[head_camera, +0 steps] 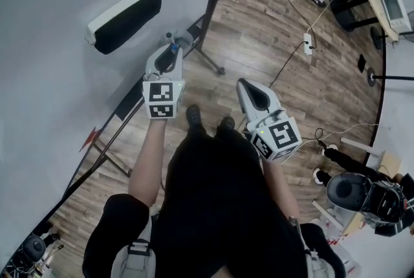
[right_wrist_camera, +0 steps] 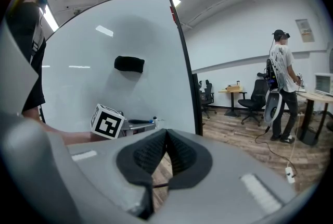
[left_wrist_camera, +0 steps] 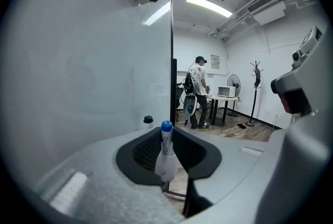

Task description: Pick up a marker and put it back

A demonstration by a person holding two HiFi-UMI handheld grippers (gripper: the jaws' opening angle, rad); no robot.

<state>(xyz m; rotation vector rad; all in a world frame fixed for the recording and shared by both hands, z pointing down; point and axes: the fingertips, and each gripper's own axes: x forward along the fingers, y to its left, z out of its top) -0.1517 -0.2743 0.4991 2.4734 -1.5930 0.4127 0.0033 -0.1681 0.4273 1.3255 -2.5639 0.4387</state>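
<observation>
Left claw (left_wrist_camera: 167, 134) on marker (left_wrist_camera: 165, 161), whiteboard (left_wrist_camera: 78, 61) just beside

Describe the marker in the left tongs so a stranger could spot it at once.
Find the big whiteboard; near its lower edge the left tongs grip the marker, standing upright between them. Its body is white and its cap blue, unlike the black-capped marker beside it by the board.
</observation>
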